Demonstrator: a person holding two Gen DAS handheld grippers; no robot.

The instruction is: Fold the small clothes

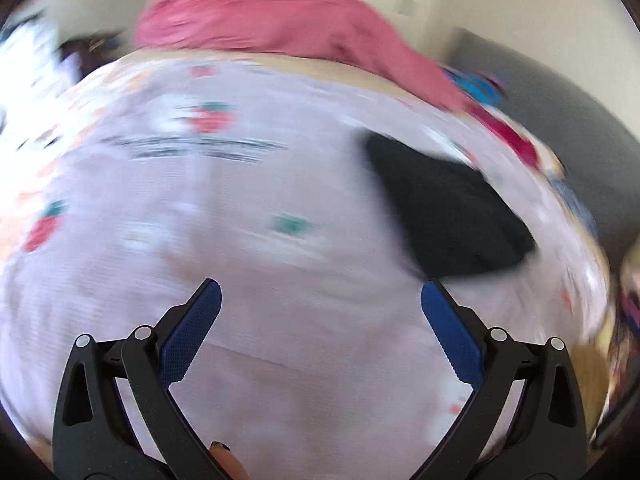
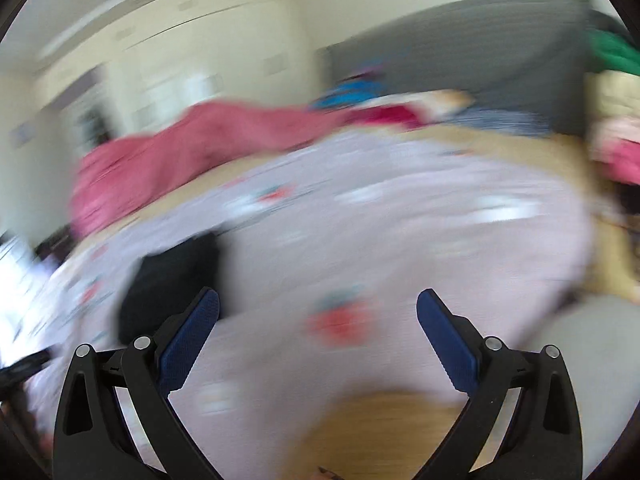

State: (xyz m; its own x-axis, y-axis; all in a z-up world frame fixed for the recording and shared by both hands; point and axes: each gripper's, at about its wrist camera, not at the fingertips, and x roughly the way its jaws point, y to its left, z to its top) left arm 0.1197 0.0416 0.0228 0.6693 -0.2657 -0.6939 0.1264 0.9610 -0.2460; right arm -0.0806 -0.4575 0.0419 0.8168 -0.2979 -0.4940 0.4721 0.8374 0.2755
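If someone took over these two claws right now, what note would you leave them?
Left claw: open, holding nothing, above the patterned cloth.
Right claw: open, holding nothing, above the same cloth.
Black garment: lies on the patterned cloth, looks compact, maybe already folded; blur hides the details.
Pink garment: bunched at the far edge, unfolded.
More clothes are heaped at the far right.
Left to do: fold the pink one, then probably the heap.
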